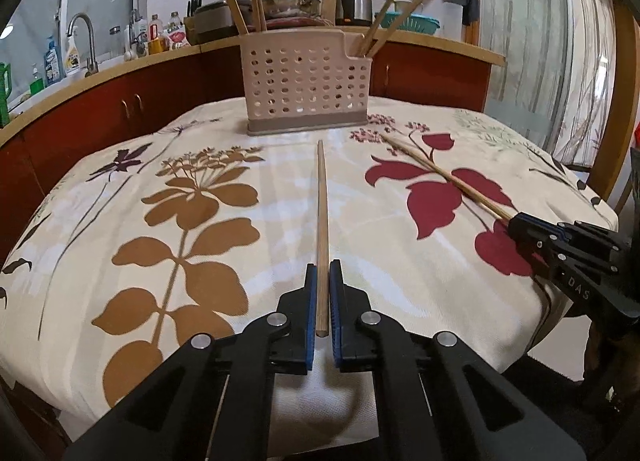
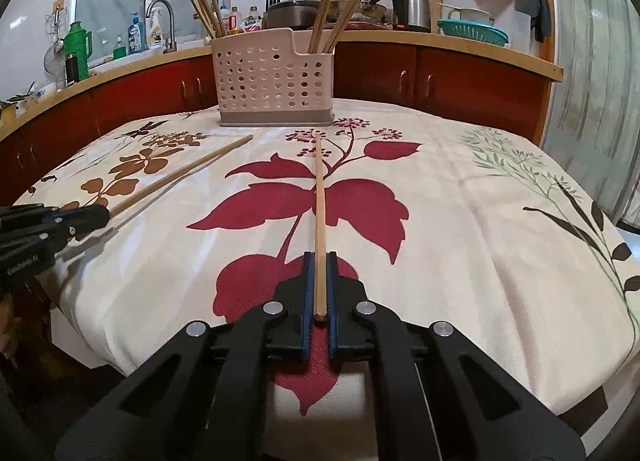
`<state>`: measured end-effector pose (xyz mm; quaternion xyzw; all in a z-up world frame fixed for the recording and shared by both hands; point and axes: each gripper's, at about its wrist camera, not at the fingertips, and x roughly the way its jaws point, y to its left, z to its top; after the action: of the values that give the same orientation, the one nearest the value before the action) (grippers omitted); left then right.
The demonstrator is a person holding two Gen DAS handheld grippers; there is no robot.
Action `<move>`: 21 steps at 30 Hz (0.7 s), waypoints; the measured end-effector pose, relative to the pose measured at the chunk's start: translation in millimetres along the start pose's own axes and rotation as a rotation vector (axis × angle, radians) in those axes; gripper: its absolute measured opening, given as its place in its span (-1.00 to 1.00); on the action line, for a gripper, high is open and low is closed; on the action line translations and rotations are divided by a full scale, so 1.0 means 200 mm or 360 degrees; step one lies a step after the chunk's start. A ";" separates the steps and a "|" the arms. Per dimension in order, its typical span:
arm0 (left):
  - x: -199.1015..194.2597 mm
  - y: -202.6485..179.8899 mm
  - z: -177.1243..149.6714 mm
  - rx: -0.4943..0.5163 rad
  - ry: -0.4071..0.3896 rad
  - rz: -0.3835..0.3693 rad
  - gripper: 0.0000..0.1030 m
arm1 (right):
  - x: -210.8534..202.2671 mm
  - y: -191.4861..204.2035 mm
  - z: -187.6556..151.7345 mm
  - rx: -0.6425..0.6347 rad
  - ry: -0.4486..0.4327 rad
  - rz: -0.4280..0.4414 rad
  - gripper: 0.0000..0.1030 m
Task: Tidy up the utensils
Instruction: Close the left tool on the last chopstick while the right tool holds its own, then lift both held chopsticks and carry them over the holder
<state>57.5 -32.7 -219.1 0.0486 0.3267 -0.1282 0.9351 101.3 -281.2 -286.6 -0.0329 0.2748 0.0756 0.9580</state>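
Observation:
A beige perforated utensil holder (image 1: pixel 306 89) (image 2: pixel 276 81) stands at the far side of the table, with several wooden chopsticks upright in both of its compartments. My left gripper (image 1: pixel 322 273) is shut on the near end of a wooden chopstick (image 1: pixel 321 213) that points straight at the holder. The right gripper (image 2: pixel 319 261) is shut on a second chopstick (image 2: pixel 319 197), also aimed at the holder. Each gripper shows in the other's view: the right one (image 1: pixel 516 223) with its chopstick (image 1: pixel 440 173), the left one (image 2: pixel 102 215) with its chopstick (image 2: pixel 180 173).
A floral tablecloth (image 1: pixel 200 197) covers the table, and its front edge drops off just under both grippers. Behind the table runs a red-cabinet counter (image 2: pixel 440 77) with a tap (image 1: pixel 82 41), bottles, a kettle (image 2: pixel 412 9), pans and a teal colander (image 2: pixel 472 33).

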 end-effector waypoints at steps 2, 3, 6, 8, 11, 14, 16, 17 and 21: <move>-0.02 0.00 0.01 0.0004 -0.0026 0.0010 -0.87 | -0.03 0.00 0.02 -0.0013 -0.0026 -0.0012 -0.88; -0.03 0.01 0.01 0.0005 -0.0043 0.0016 -0.87 | -0.04 0.01 0.03 -0.0021 -0.0044 -0.0018 -0.88; -0.07 0.02 0.04 -0.0004 -0.0085 0.0023 -0.87 | -0.08 0.01 0.06 -0.0038 -0.0088 -0.0028 -0.88; -0.10 0.02 0.06 0.0001 -0.0121 0.0032 -0.87 | -0.11 0.01 0.08 -0.0046 -0.0116 -0.0035 -0.88; -0.13 0.03 0.08 0.0009 -0.0164 0.0040 -0.87 | -0.14 0.01 0.11 -0.0050 -0.0147 -0.0037 -0.88; -0.17 0.03 0.10 0.0017 -0.0200 0.0048 -0.87 | -0.17 0.00 0.15 -0.0034 -0.0177 -0.0031 -0.88; -0.20 0.03 0.13 0.0019 -0.0232 0.0053 -0.87 | -0.20 -0.01 0.18 -0.0030 -0.0201 -0.0032 -0.88; -0.20 0.03 0.13 0.0019 -0.0242 0.0055 -0.87 | -0.21 -0.01 0.19 -0.0029 -0.0212 -0.0032 -0.88; -0.25 0.04 0.17 0.0014 -0.0293 0.0067 -0.87 | -0.24 -0.01 0.22 -0.0026 -0.0250 -0.0028 -0.88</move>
<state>42.0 -19.5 -161.2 0.0477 0.2376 -0.1138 0.9635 83.8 -284.2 -223.2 -0.0372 0.1979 0.0717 0.9769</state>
